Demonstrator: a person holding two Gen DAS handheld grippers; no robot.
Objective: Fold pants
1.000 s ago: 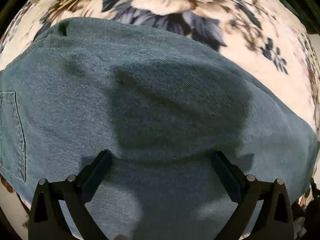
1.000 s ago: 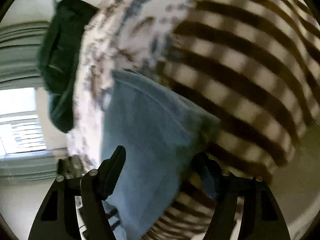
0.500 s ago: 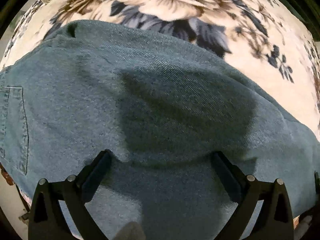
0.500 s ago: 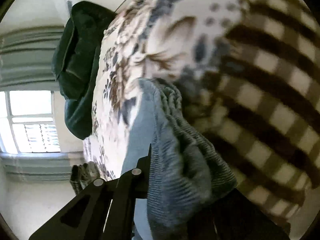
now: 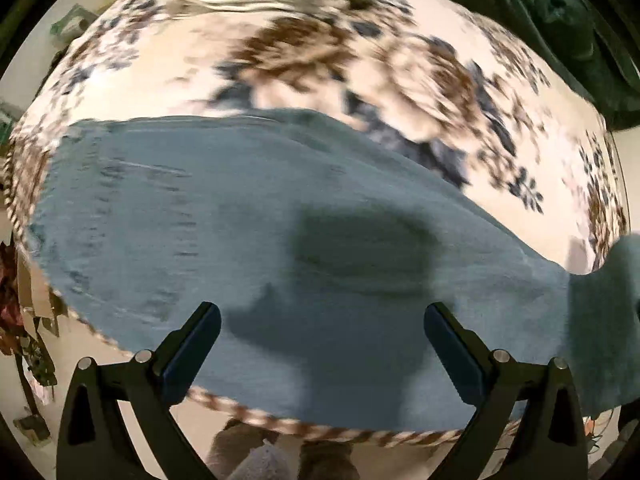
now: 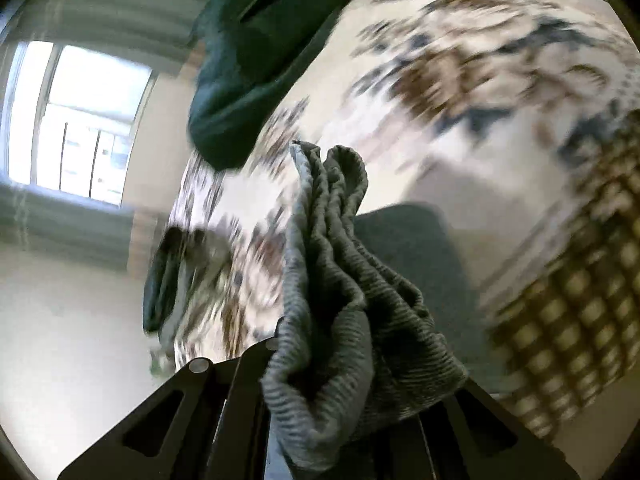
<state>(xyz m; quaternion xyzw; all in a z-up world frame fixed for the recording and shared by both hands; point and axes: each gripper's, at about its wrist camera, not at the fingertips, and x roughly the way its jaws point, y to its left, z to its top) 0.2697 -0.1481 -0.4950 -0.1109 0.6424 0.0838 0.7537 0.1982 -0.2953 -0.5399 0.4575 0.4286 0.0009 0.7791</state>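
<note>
Under my left gripper [image 5: 322, 330]: pants [image 5: 248, 240] lie flat on the bedspread [image 5: 320, 60].
Beyond it, far right: heaped blanket [image 5: 560, 20].
Between my right gripper [image 6: 340, 420] fingers: bunched pants fabric [image 6: 340, 300], bedspread beyond.

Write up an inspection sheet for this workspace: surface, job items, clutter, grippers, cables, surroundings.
Surface: floral bedspread with a braided edge; a brown checked blanket at one side.
Job's things: blue denim pants spread flat, one end bunched and lifted.
Clutter: dark green garment on the bed.
Grippers: left gripper open above the pants, gripping nothing; right gripper shut on the bunched pants fabric.
Cables: nothing seen.
Surroundings: window with curtains; floor items too blurred to identify.
</note>
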